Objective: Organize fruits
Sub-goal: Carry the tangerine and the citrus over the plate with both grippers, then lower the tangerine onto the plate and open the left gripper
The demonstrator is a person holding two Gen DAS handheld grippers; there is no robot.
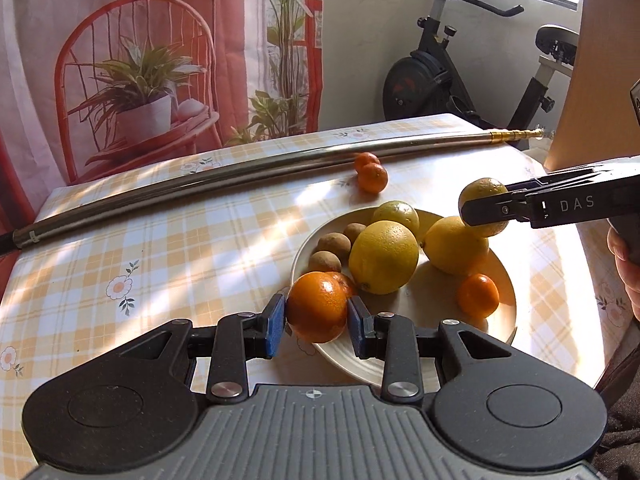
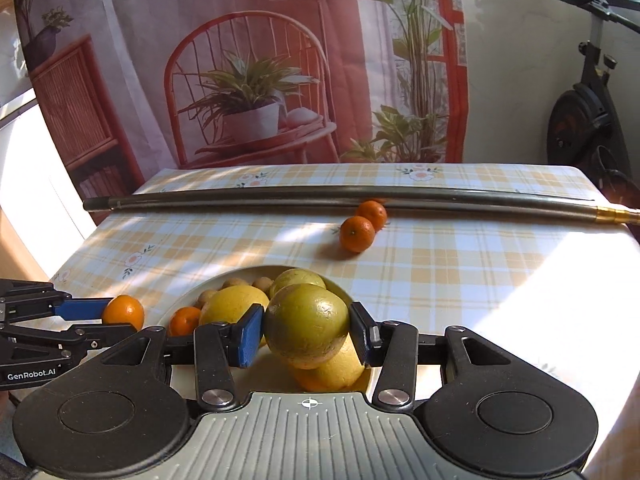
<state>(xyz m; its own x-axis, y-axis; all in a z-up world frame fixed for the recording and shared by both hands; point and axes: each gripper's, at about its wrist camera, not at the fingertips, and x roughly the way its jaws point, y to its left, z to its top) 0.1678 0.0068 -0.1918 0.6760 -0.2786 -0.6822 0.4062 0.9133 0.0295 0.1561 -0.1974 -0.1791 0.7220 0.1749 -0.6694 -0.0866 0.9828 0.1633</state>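
We hold an orange tight in our left claw, just over the near rim of the plate. Our right claw squeezes a green fruit above the lemons, so both can join the pile.

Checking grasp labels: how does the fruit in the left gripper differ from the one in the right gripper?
Colour: the orange in the left gripper is bright orange; the green citrus in the right gripper is dull yellow-green.
Place: the orange sits at the plate's near rim; the green citrus hangs over the piled lemons.
Shared: both round, both clamped between blue pads.
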